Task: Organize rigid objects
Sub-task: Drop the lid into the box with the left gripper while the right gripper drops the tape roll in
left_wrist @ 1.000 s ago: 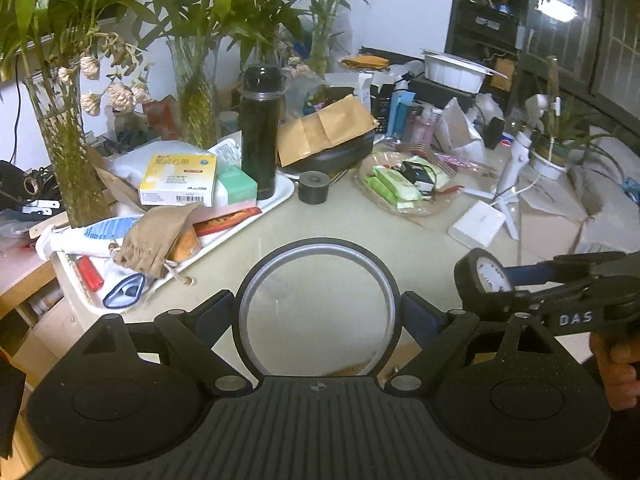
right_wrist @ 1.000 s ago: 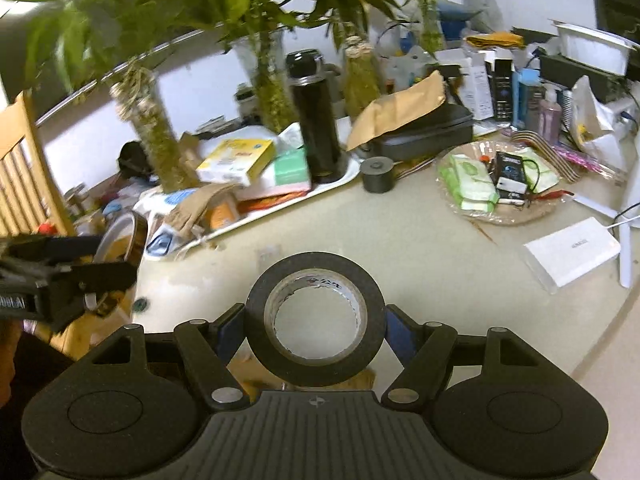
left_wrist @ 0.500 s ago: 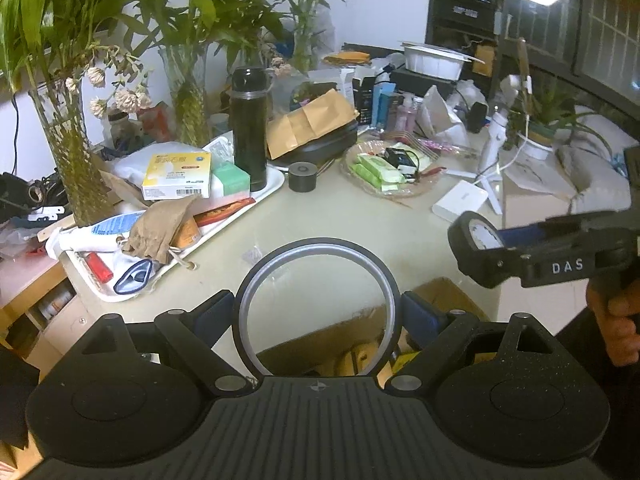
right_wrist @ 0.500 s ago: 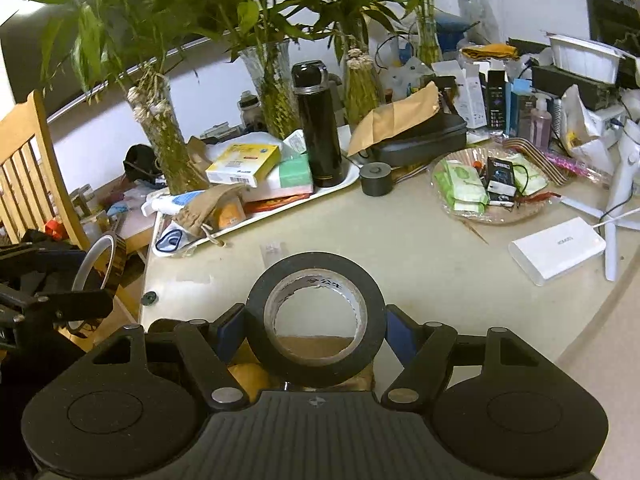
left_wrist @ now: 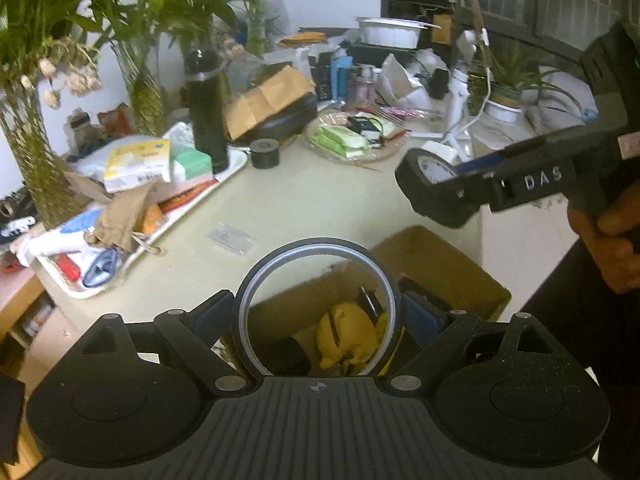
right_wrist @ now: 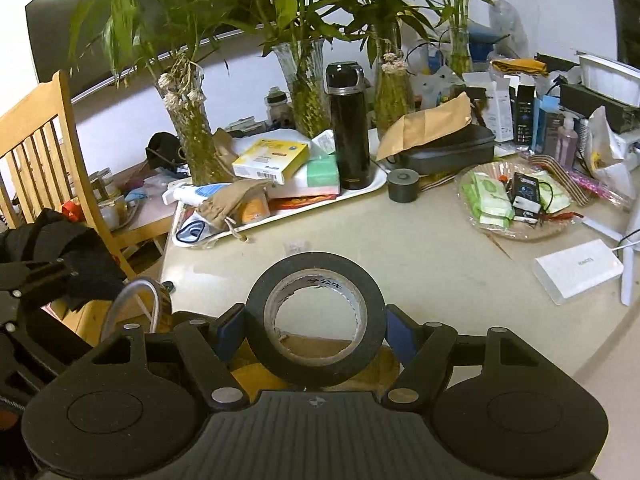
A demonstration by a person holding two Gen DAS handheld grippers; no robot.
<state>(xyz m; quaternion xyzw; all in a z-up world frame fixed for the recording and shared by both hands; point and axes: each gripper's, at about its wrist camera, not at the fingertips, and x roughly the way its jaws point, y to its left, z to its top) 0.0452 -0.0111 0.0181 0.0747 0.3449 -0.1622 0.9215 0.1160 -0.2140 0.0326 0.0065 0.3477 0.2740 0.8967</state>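
My left gripper (left_wrist: 318,312) is shut on a thin, nearly spent tape ring (left_wrist: 316,243), held upright above an open cardboard box (left_wrist: 444,264) beside the table edge. A yellow item (left_wrist: 348,336) and dark things lie inside the box. My right gripper (right_wrist: 316,324) is shut on a thick black tape roll (right_wrist: 316,264), also upright, over the table's near edge with the box's flap (right_wrist: 340,354) below. In the left wrist view that roll (left_wrist: 414,190) hangs to the right, above the box. A third small black roll (right_wrist: 403,186) stands on the table.
A white tray (left_wrist: 236,164) at the left carries boxes, a pouch and a black flask (left_wrist: 206,108). A glass dish of packets (right_wrist: 516,200), a white box (right_wrist: 578,276), plant vases and a wooden chair (right_wrist: 44,148) surround the beige tabletop. A hand (left_wrist: 612,248) grips the right tool.
The left gripper drew back from over the tabletop and sank, so its ring now hangs above the open box. The right gripper with the black roll rose slightly and sits closer.
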